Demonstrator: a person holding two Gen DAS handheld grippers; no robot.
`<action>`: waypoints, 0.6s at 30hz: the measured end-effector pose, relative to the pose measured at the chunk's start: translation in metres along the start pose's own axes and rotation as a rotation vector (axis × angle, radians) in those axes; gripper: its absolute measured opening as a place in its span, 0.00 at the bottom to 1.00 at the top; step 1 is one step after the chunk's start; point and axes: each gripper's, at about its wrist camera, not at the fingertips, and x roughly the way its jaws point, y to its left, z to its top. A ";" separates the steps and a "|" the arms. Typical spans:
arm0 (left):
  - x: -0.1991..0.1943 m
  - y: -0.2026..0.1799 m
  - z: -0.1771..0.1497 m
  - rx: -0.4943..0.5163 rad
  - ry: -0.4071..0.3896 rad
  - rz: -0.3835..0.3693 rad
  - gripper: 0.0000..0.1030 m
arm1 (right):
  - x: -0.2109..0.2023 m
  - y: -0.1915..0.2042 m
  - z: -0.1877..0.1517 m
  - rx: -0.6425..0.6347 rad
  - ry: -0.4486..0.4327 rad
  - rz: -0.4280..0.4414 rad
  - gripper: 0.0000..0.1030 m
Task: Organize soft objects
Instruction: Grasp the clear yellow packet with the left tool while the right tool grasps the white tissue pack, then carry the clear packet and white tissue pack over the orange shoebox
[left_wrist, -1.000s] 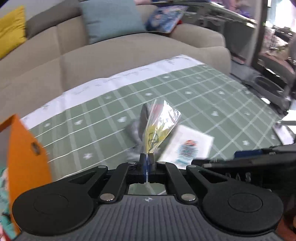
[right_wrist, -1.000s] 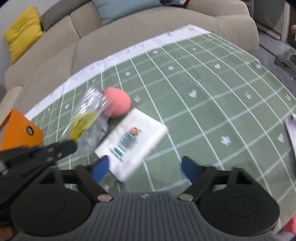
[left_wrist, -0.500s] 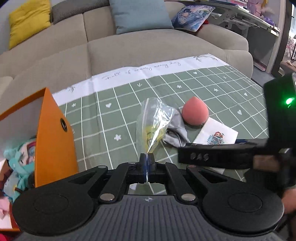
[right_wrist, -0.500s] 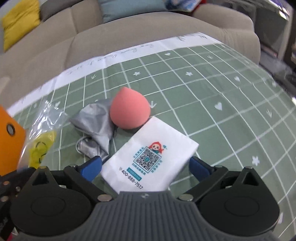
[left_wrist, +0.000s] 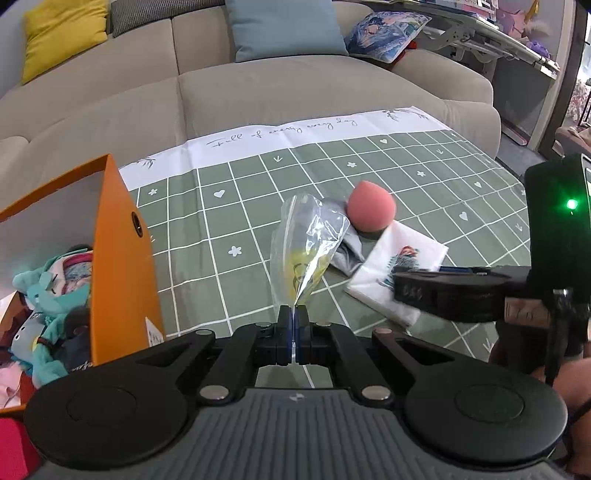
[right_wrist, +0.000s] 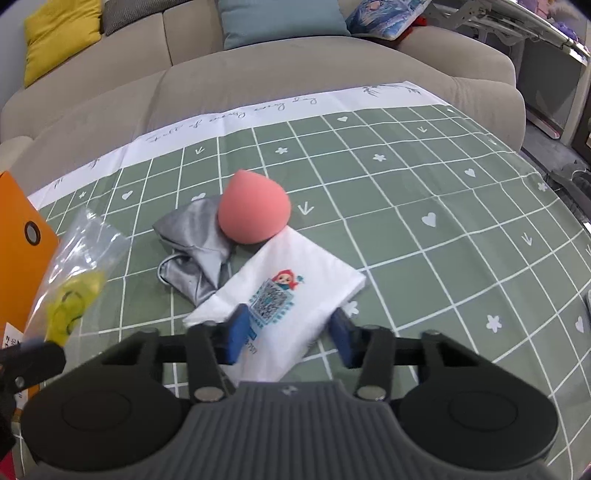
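Your left gripper (left_wrist: 294, 325) pinches the clear bag (left_wrist: 304, 243) (yellow thing inside); your right gripper (right_wrist: 288, 328) is closing around the white packet (right_wrist: 291, 291), seemingly not yet gripping

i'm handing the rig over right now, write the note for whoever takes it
Left tongs: shut on the clear bag with the yellow item, held above the cloth.
Right tongs: closing around the white tissue pack; grip not yet firm.
On the green cloth: pink sponge resting on grey fabric, touching the pack.
Orange box at left already holds plush toys.
Left to do: box the bag, pack, sponge and fabric.
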 end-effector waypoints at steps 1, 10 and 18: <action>-0.003 -0.001 -0.001 0.000 -0.001 -0.002 0.01 | -0.002 0.000 0.000 0.006 -0.003 -0.002 0.22; -0.031 -0.004 -0.008 0.019 -0.023 -0.017 0.01 | -0.038 -0.008 -0.004 0.103 0.013 0.095 0.07; -0.063 0.002 -0.028 0.023 -0.036 -0.024 0.01 | -0.091 -0.002 -0.017 0.110 -0.021 0.149 0.06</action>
